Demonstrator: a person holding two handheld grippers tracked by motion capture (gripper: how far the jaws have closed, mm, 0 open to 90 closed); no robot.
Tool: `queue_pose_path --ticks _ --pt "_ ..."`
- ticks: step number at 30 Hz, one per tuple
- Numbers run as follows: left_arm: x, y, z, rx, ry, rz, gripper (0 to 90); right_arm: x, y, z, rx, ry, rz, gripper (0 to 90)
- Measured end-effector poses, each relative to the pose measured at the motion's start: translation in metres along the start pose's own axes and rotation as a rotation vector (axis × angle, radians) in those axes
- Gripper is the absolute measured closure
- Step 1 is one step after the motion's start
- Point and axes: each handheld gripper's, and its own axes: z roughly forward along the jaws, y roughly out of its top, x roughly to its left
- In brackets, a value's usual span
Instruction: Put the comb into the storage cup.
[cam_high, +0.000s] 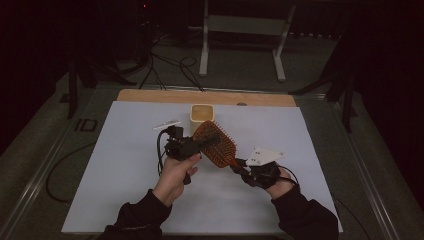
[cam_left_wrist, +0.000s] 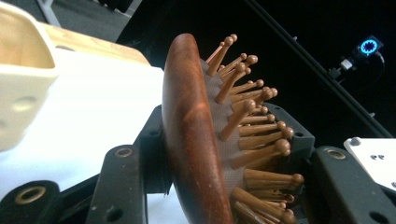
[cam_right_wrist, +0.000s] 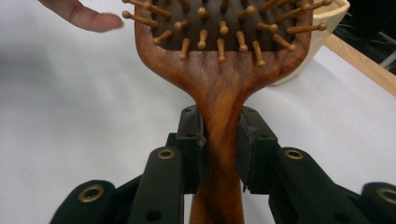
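Note:
A wooden hairbrush (cam_high: 220, 145) with a paddle head and wooden pins is held above the white sheet between both grippers. My left gripper (cam_high: 200, 142) has its jaws on the brush head (cam_left_wrist: 196, 140): one pad lies against the smooth back, the other against the pin tips. My right gripper (cam_high: 239, 164) is shut on the narrow handle (cam_right_wrist: 219, 93) just below the head. The pins face the right gripper view. In that same view a fingertip (cam_right_wrist: 88, 18) of the hand holding the left gripper shows beside the head.
A cream square cup (cam_high: 202, 116) stands open just behind the brush. A small white strip (cam_high: 166, 124) lies to the cup's left. The white sheet (cam_high: 125, 150) covers the table, with a wooden edge (cam_high: 150, 96) at the back. A metal stand and cables lie on the floor beyond.

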Motion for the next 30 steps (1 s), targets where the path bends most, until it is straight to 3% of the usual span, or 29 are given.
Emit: queue_pose_path --ticks 5,16,19,23,25,30 --pt "-0.004 0.005 0.000 0.007 -0.012 0.019 52.5 0.000 0.000 -0.002 -0.019 -0.001 0.007 72.9" --pt "-0.017 0.015 -0.001 0.027 -0.028 0.101 55.9 -0.001 0.001 -0.003 -0.058 -0.016 0.007 71.5" --pt "-0.020 0.017 -0.001 0.031 -0.013 0.129 55.9 -0.002 0.001 -0.005 -0.073 -0.017 0.017 62.3" --pt "-0.020 0.021 -0.004 0.021 -0.011 0.135 55.9 -0.005 0.000 -0.008 -0.085 -0.021 0.042 42.5" --pt "-0.021 0.023 -0.005 0.018 -0.006 0.147 55.9 -0.006 0.000 -0.009 -0.091 -0.042 0.058 36.6" --pt "-0.023 0.029 -0.009 0.017 0.004 0.175 55.9 -0.007 -0.001 -0.013 -0.118 -0.035 0.093 19.9"
